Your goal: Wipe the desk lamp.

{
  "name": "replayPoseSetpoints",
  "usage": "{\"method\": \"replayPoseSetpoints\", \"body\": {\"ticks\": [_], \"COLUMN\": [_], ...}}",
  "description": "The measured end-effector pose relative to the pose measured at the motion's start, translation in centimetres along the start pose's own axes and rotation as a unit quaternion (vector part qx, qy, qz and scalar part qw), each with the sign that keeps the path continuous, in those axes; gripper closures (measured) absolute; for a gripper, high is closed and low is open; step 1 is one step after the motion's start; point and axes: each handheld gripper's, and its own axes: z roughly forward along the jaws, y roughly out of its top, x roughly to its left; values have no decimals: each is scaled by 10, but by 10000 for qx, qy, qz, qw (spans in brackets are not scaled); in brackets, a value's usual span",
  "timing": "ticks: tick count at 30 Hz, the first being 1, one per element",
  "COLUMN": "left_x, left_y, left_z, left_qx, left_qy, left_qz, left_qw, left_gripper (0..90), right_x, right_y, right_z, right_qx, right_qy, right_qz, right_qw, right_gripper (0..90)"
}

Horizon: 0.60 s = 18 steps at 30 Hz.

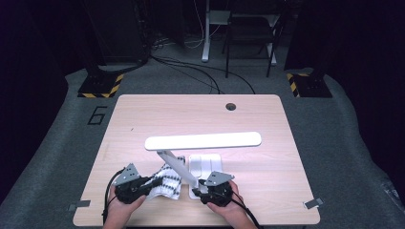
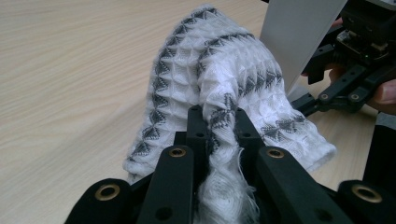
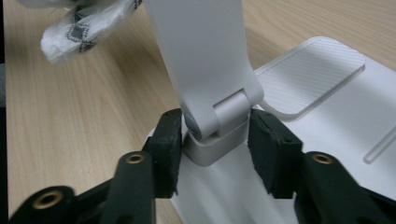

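The left gripper (image 2: pixel 218 122) pinches a bunched white cloth with grey zigzag bands (image 2: pixel 219 70), which hangs over the wooden table (image 1: pixel 143 114) just left of the white desk lamp (image 1: pixel 203 140). The right gripper (image 3: pixel 214 147) has its jaws on either side of the lamp's hinge (image 3: pixel 219 121) at the base (image 3: pixel 336 112); the left pad touches it, while the right pad seems just shy of contact, though the angle makes that hard to judge.

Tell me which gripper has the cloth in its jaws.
The left gripper: its jaws pinch the grey-patterned white cloth. The right gripper instead straddles the lamp's hinge.
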Motion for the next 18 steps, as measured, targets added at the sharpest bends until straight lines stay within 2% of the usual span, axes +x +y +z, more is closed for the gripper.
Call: {"method": "replayPoseSetpoints", "body": {"ticks": [1,3,6,18], "left_x": [-1,-2,-5,-11], "left_y": [0,1,2,6], "left_z": [2,3,3,0], "left_qx": [15,50,-35,-146], "left_qy": [-41,-69,-130,-162], "left_qz": [-42,84,58,209], "left_qw": [10000,9999,9999,9995], "left_gripper": [810,810,809,809], "right_x": [0,-2,-3,-5], "right_y": [0,-1,-2,-1], "right_z": [-1,-1,-1,-2], "right_qx": [46,-24,-67,12], "right_qy": [21,39,160,174], "right_qz": [9,-23,129,33], "right_qw": [10000,10000,9998,9998], "right_gripper": [573,576,582,582]}}
